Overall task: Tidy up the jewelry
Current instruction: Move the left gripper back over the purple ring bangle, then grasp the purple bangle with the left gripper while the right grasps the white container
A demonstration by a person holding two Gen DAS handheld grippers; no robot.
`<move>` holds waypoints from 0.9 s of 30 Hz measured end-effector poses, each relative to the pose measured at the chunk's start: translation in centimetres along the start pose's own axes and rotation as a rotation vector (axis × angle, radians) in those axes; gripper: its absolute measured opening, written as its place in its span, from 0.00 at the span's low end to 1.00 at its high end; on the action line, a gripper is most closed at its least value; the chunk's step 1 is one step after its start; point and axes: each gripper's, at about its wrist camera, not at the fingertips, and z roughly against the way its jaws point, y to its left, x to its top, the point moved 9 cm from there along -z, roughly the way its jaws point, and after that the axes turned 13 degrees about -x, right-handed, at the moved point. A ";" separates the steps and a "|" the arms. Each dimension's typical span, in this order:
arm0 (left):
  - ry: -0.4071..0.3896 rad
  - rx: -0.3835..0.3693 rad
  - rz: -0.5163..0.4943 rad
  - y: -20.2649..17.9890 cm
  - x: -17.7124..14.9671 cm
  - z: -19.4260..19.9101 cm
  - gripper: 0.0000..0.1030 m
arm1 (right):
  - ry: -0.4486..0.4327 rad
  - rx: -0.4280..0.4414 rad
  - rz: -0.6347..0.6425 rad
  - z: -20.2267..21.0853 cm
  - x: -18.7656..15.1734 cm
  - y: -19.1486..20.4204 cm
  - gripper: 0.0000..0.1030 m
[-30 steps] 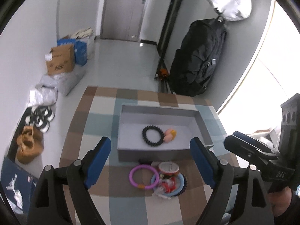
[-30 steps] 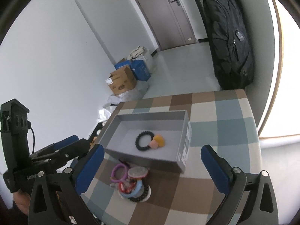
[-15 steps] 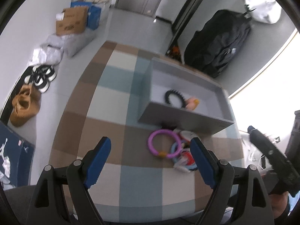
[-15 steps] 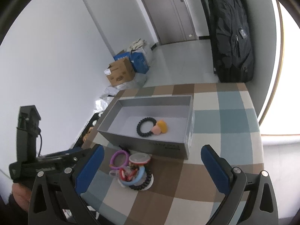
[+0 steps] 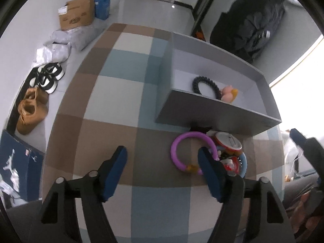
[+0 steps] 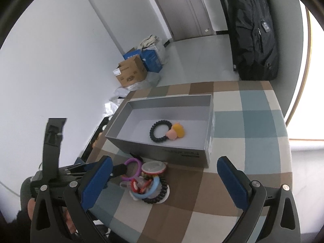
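Home entryway: shoes [image 5: 47, 77] and cardboard box [image 5: 77, 15] on floor by door [image 6: 182, 8], backpack [image 6: 253, 30] against wall, checkered tablecloth [image 5: 113, 105].

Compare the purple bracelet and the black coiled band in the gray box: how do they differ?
The purple bracelet lies on the checked tablecloth outside the gray box; the black coiled band lies inside it. The purple bracelet is smooth with a small orange piece; the black coiled band is ribbed and touches pink and orange pieces. Both are rings lying flat.
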 end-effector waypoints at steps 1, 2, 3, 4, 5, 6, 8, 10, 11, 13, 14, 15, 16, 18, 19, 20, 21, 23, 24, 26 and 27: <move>0.006 0.021 -0.020 -0.1 0.0 -0.1 0.58 | 0.001 0.001 -0.002 0.0 0.0 0.0 1.00; 0.011 0.046 -0.043 -0.2 0.0 -0.2 0.56 | 0.003 0.002 -0.003 -0.1 0.1 0.0 1.00; 0.020 0.073 -0.077 -0.4 -0.1 -0.4 0.52 | 0.006 0.003 -0.004 -0.2 0.1 -0.1 1.00; 0.025 0.097 -0.103 -0.6 0.0 -0.5 0.47 | 0.008 0.003 -0.007 -0.2 0.1 -0.1 1.00; 0.030 0.120 -0.129 -0.7 0.0 -0.7 0.45 | 0.011 0.004 -0.010 -0.3 0.1 -0.2 1.00; 0.036 0.139 -0.158 -0.8 0.0 -0.8 0.38 | 0.014 0.006 -0.013 -0.3 0.2 -0.2 1.00; 0.052 0.149 -0.206 -1.4 0.0 -1.0 0.26 | 0.020 0.009 -0.018 -0.4 0.2 -0.3 1.00; 0.068 0.136 -0.239 -2.0 -0.3 -1.1 0.10 | 0.024 0.009 -0.021 -0.5 0.2 -0.3 1.00; 0.074 0.142 -0.261 -2.2 -0.4 -1.1 0.08 | 0.026 0.008 -0.021 -0.6 0.3 -0.4 1.00; 0.077 0.148 -0.275 -2.3 -0.6 -1.0 0.05 | 0.029 0.010 -0.022 -0.6 0.3 -0.4 1.00; 0.078 0.140 -0.267 -2.1 -0.6 -0.9 0.05 | 0.029 0.009 -0.023 -0.7 0.3 -0.4 1.00; 0.083 0.107 -0.240 -2.1 -0.5 -0.9 0.05 | 0.032 0.009 -0.025 -0.7 0.4 -0.5 1.00; 0.085 0.076 -0.212 -1.9 -0.2 -0.8 0.04 | 0.035 0.013 -0.028 -0.8 0.4 -0.5 1.00; 0.087 0.019 -0.152 -1.4 -0.2 -0.5 0.04 | 0.042 0.016 -0.034 -1.0 0.3 -0.6 1.00; 0.086 0.000 -0.131 -1.1 -0.3 -0.3 0.03 | 0.050 0.015 -0.038 -1.1 0.3 -0.6 1.00; 0.084 -0.013 -0.115 -1.1 -0.4 0.0 0.03 | 0.054 0.016 -0.040 -1.2 0.2 -0.6 1.00; 0.082 -0.022 -0.106 -1.1 -0.6 0.3 0.03 | 0.061 0.018 -0.043 -1.3 0.1 -0.6 1.00; 0.072 -0.001 -0.094 -1.0 -0.8 1.1 0.02 | 0.070 0.020 -0.045 -1.4 -0.1 -0.7 1.00; 0.064 -0.004 -0.097 -1.0 -0.9 1.6 0.02 | 0.078 0.022 -0.048 -1.6 -0.2 -0.6 1.00; 0.044 -0.006 -0.102 -1.2 -0.8 2.4 0.02 | 0.090 0.033 -0.053 -1.8 -0.5 -0.5 1.00; 0.028 -0.004 -0.106 -1.1 -0.8 3.0 0.02 | 0.100 0.034 -0.055 -2.0 -0.7 -0.5 1.00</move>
